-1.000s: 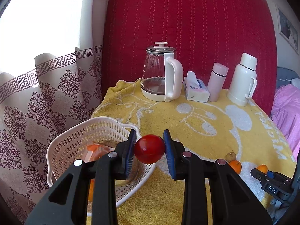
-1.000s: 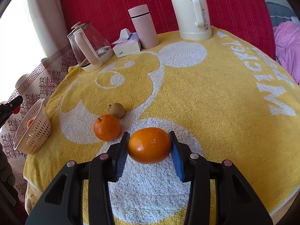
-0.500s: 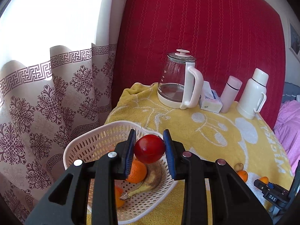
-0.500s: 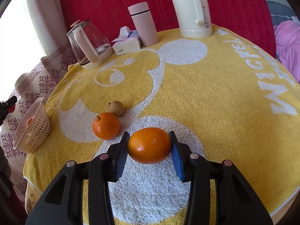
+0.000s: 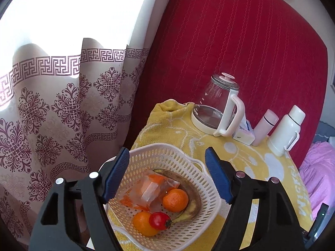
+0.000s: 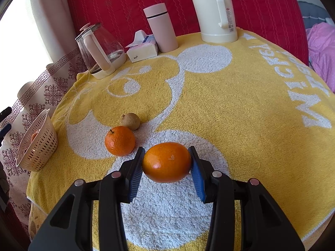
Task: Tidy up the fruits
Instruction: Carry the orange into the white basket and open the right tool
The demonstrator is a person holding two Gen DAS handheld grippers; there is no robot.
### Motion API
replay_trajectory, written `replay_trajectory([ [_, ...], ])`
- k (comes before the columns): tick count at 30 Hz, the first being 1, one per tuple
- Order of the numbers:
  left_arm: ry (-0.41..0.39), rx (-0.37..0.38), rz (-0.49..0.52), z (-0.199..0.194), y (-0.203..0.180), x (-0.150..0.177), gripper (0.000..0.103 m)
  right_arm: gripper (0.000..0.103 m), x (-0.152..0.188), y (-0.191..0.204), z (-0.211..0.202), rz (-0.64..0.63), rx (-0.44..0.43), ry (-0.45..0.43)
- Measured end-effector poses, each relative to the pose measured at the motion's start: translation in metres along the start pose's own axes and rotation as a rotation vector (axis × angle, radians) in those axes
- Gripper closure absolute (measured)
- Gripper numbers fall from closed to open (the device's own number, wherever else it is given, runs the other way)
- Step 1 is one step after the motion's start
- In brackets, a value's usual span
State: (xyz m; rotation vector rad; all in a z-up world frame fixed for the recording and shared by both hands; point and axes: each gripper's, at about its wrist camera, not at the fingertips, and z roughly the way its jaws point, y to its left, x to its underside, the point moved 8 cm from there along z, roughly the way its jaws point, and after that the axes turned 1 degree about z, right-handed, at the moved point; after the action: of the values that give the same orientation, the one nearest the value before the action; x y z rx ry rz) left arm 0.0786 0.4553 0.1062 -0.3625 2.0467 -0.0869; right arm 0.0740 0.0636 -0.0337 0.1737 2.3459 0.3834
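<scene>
- Right now your right gripper (image 6: 167,163) pinches a large smooth orange fruit (image 6: 166,162) between its blue pads, above the white patch of the yellow terry towel (image 6: 240,108) that covers the table.
- Your left gripper (image 5: 167,175) hangs over the cream perforated plastic basket (image 5: 184,228) with its jaws spread wide and nothing between them.
- Down in that basket you have a small red tomato-like fruit (image 5: 159,220) resting against a round orange citrus (image 5: 143,223), a second orange mandarin (image 5: 175,200), a brown-spotted banana (image 5: 193,194) curving along the wall, and a clear plastic packet with orange contents (image 5: 149,190).
- Just past your right gripper, a stemmed orange mandarin (image 6: 120,143) lies on the towel, touching or nearly touching a small brown round fruit (image 6: 130,121) behind it.
- From the right wrist view, the basket sits at the towel's left edge, well apart from those two fruits.
- Farther back stand a glass kettle with a white handle (image 6: 99,51), a white tissue pack (image 6: 142,49), a pale pink cylindrical flask (image 6: 161,28) and a white thermos jug (image 6: 215,12).
- Behind them rises a red quilted panel (image 5: 240,48); a patterned curtain (image 5: 52,108) hangs to the left.
</scene>
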Motion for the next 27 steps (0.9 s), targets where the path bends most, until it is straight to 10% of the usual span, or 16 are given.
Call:
replay_trajectory([
  [27,-0.076,-0.042,-0.084,-0.022,0.042,-0.024,0.010,0.060,0.000,0.271,-0.007,-0.297,-0.424,0.098],
])
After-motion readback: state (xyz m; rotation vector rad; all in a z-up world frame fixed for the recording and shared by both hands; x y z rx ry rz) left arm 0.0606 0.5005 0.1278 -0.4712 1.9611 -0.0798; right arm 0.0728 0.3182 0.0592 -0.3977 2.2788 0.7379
